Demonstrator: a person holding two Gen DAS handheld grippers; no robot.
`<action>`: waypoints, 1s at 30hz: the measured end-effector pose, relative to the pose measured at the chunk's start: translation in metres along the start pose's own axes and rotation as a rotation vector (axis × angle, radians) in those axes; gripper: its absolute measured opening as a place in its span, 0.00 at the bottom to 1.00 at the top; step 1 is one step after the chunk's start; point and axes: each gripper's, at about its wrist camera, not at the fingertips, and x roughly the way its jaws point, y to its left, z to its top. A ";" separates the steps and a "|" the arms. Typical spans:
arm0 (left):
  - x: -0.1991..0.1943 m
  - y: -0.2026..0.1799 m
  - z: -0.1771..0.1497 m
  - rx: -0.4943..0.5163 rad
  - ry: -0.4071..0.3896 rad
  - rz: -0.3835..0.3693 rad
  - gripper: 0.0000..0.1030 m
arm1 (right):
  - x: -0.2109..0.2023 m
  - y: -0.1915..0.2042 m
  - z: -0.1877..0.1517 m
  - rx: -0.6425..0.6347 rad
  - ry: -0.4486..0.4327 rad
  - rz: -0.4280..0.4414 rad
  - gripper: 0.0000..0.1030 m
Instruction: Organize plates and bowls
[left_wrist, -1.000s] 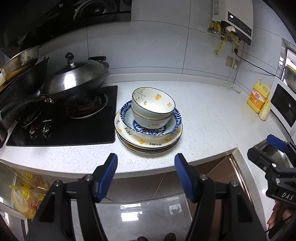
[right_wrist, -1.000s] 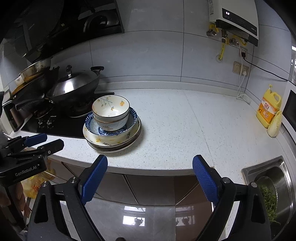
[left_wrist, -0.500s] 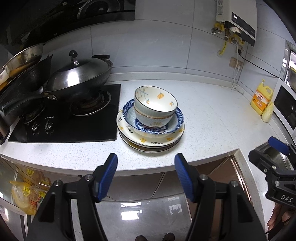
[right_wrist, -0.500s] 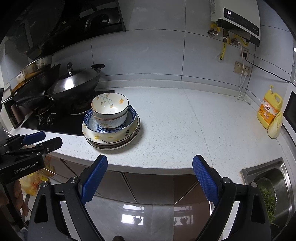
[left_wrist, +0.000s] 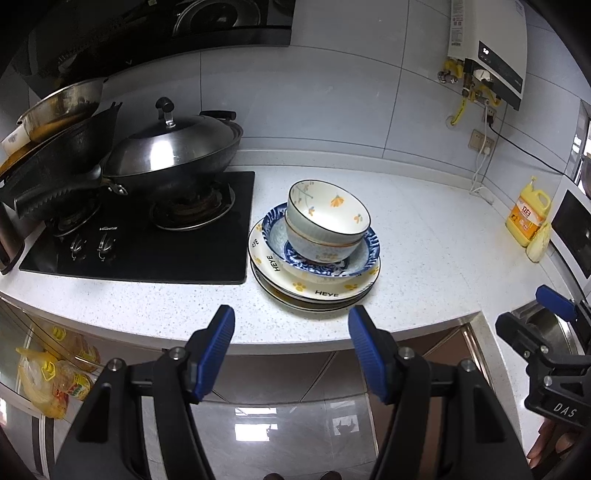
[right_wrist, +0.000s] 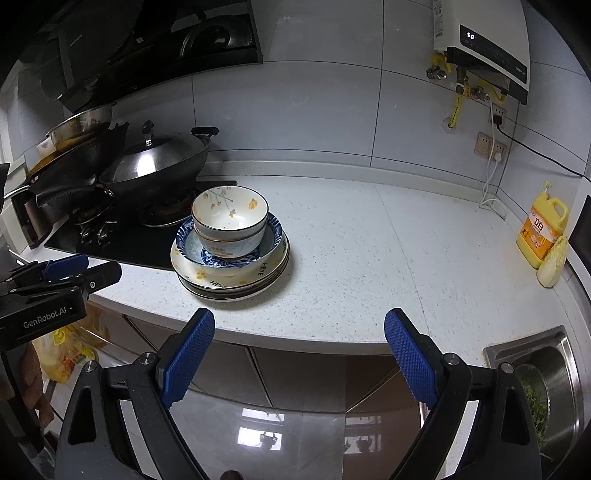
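Observation:
A stack of dishes stands on the white countertop (left_wrist: 424, 236) beside the stove. On top is a white bowl with yellow flowers (left_wrist: 328, 218) (right_wrist: 229, 210), nested in another bowl, inside a blue-patterned bowl (left_wrist: 364, 254) (right_wrist: 275, 236), on cream "HEYE" plates (left_wrist: 325, 291) (right_wrist: 258, 273). My left gripper (left_wrist: 291, 347) is open and empty, in front of the counter edge below the stack. My right gripper (right_wrist: 299, 354) is open and empty, before the counter edge right of the stack. Each gripper also shows at the edge of the other's view: the right one (left_wrist: 543, 332), the left one (right_wrist: 62, 273).
A black gas stove (left_wrist: 140, 236) carries a lidded wok (left_wrist: 173, 147) and a dark pan (left_wrist: 55, 170) left of the stack. A yellow detergent bottle (right_wrist: 541, 229) stands at the far right. A steel sink (right_wrist: 543, 387) with greens lies at the right. Bottles (left_wrist: 55, 373) sit below the counter.
Both grippers have moved slightly closer to the counter and the stack, which sits lower and larger in view. The dishes have not moved.

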 end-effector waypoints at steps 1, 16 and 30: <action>0.000 0.001 0.000 0.002 -0.004 0.006 0.60 | 0.000 0.000 0.000 -0.002 -0.001 -0.001 0.88; -0.001 0.011 -0.002 -0.013 0.006 0.013 0.60 | -0.001 0.002 0.001 -0.001 0.002 -0.002 0.88; -0.002 0.007 -0.003 -0.007 0.002 0.023 0.60 | -0.003 -0.001 0.000 -0.003 -0.006 -0.006 0.88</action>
